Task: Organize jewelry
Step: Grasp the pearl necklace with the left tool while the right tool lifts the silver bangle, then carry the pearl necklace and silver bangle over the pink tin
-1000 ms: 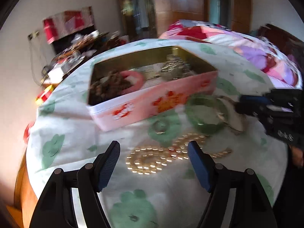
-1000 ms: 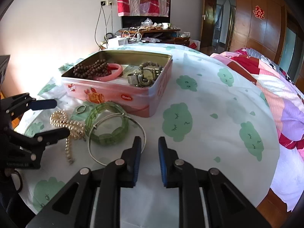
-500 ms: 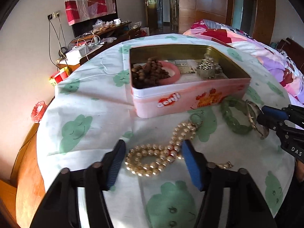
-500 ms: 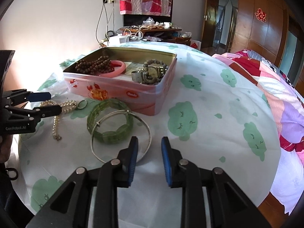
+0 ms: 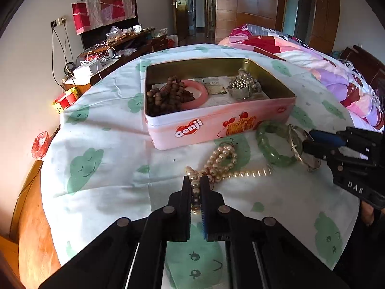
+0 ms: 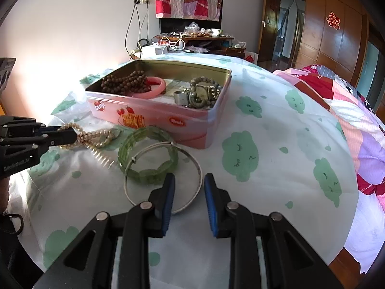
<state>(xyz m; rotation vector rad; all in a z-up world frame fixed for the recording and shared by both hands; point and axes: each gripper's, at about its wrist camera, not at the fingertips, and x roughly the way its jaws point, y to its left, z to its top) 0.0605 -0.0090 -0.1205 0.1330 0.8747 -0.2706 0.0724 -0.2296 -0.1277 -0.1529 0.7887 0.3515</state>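
Lying bunched on the cloud-print tablecloth (image 5: 101, 168) before the pink tin (image 5: 216, 125): pearl necklace (image 5: 219, 161), cream-gold beads, one end pinched in the left gripper (image 5: 195, 187), whose jaws have just closed on it. Beside it, green bangle (image 6: 149, 156) overlapping silver bangle (image 6: 166, 187). Right gripper (image 6: 189, 183): jaws narrowly parted over the silver rim, gripping nothing.

"Genji" on pink tin (image 5: 187, 127), "DAS" on right gripper (image 5: 306, 142)

A pearl necklace (image 5: 217, 162) lies bunched before the open pink tin (image 5: 216, 125), which holds brown beads (image 5: 166, 96) and a pink bangle (image 5: 197, 94). A green bracelet (image 6: 148, 154) overlaps a silver bangle (image 6: 163, 187) nearby.
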